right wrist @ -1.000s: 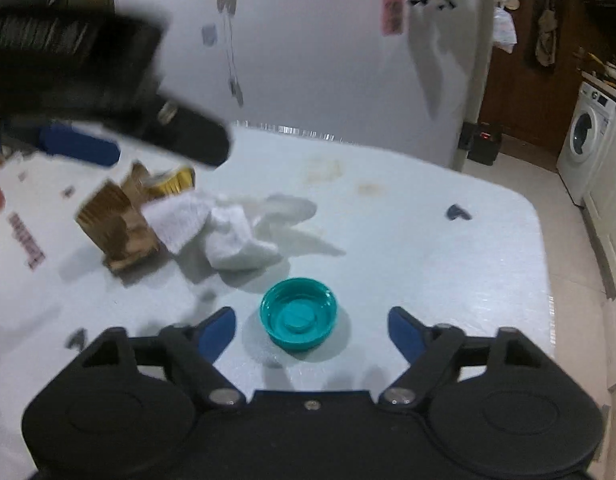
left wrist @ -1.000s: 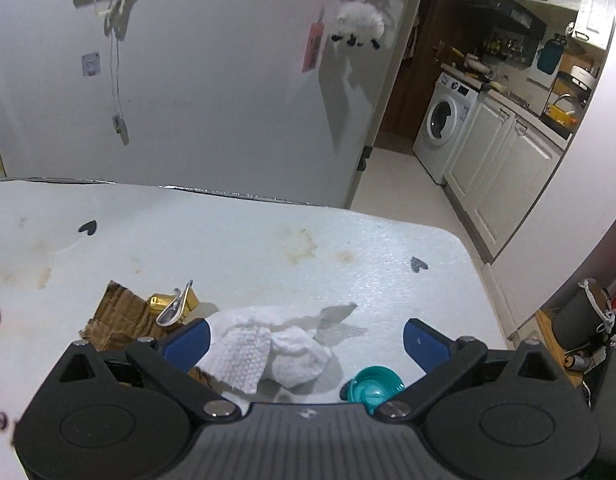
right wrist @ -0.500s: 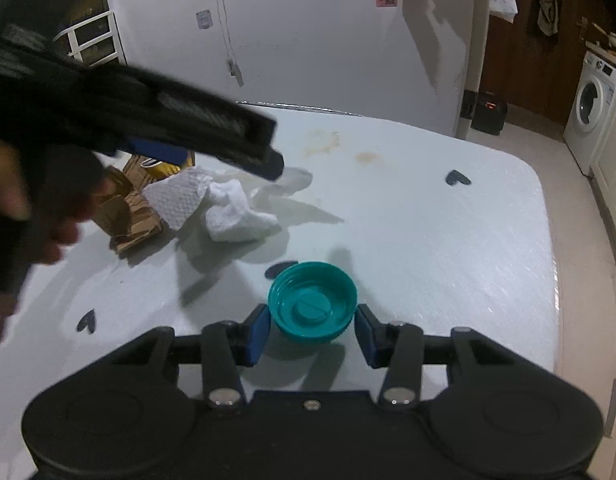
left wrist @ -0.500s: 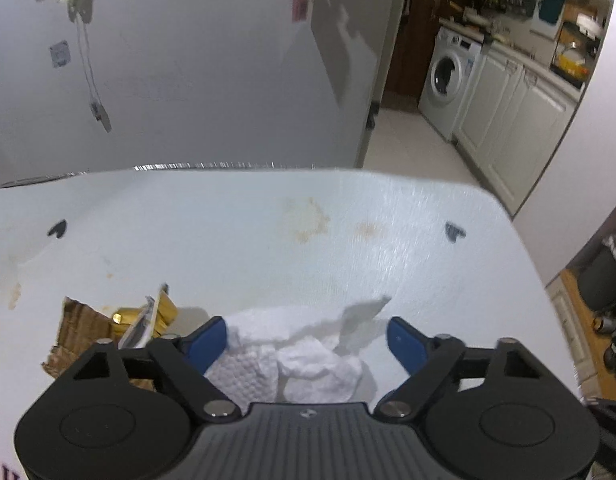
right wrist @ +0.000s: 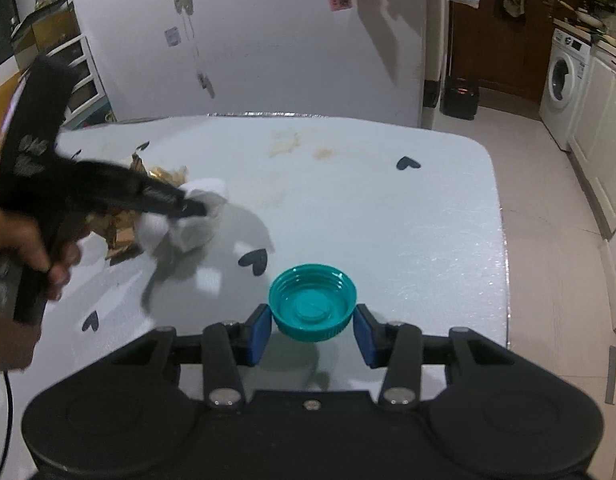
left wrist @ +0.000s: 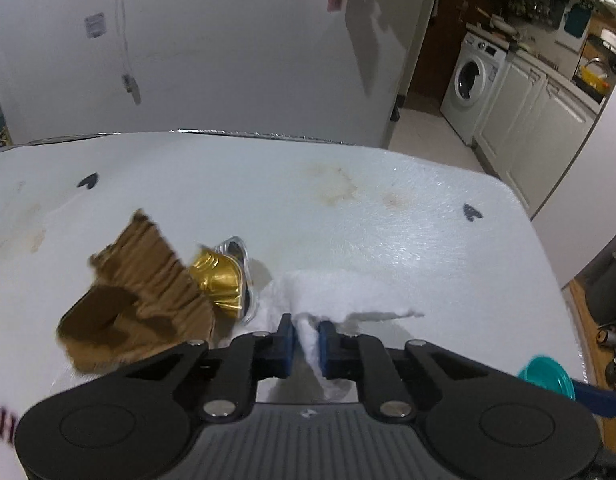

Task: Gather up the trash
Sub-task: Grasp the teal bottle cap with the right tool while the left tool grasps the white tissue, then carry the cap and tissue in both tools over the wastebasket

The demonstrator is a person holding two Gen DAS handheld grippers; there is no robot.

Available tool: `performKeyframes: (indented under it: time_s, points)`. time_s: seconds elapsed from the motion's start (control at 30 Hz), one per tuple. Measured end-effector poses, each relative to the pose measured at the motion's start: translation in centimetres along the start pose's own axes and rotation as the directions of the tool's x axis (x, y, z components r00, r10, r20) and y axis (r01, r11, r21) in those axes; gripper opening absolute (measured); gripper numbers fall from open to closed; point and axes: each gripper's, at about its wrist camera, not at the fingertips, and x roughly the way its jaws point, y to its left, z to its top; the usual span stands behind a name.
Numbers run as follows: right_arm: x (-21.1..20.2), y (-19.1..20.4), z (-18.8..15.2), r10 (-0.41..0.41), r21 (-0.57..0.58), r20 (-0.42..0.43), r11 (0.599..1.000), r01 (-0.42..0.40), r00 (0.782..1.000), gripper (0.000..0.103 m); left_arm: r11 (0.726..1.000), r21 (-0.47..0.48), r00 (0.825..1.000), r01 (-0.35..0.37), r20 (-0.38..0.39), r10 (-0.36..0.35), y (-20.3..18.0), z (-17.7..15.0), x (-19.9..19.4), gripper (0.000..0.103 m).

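My left gripper (left wrist: 307, 340) is shut on a crumpled white tissue (left wrist: 340, 300), pinched between its blue pads above the white table (left wrist: 388, 240). Beside it lie a torn brown cardboard piece (left wrist: 136, 296) and a gold capsule (left wrist: 220, 276). My right gripper (right wrist: 312, 332) is shut on a teal bottle cap (right wrist: 312, 306), held open side up just above the table. In the right wrist view the left gripper (right wrist: 188, 206) holds the tissue (right wrist: 196, 228) at the left. The cap's edge also shows in the left wrist view (left wrist: 548, 374).
The table has brown stains (left wrist: 334, 188) and dark heart marks (right wrist: 254, 260). A white wall or fridge stands behind its far edge (left wrist: 268, 136). To the right are floor, white cabinets (left wrist: 548, 128) and a washing machine (left wrist: 474, 76).
My left gripper has closed on the tissue and lifted it. My right gripper closed on the teal cap and raised it off the table.
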Motion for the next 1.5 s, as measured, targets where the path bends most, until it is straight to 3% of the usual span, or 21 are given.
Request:
performKeyframes:
  time_s: [0.37,0.77,1.13,1.5]
  points:
    - [-5.6,0.4,0.6,0.003,0.017,0.076,1.0,-0.004,0.997,0.045,0.996,-0.076,0.995,0.047,0.096,-0.04,-2.0,-2.9,-9.9,0.012]
    - [-13.5,0.1,-0.8,-0.004,0.019,0.136,1.0,0.002,0.991,0.045,0.997,-0.077,0.984,0.021,0.178,-0.007,-4.7,-6.7,-18.9,0.012]
    - [-18.7,-1.2,-2.4,-0.043,0.042,0.14,0.998,0.038,0.989,0.045,0.998,-0.062,0.988,0.024,0.155,-0.014,-7.0,-9.6,-21.2,0.012]
    - [-18.8,-2.7,-3.7,-0.065,0.038,0.086,0.997,0.062,0.994,0.045,0.999,-0.044,0.993,0.013,0.121,-0.007,-9.2,-10.9,-20.9,0.012]
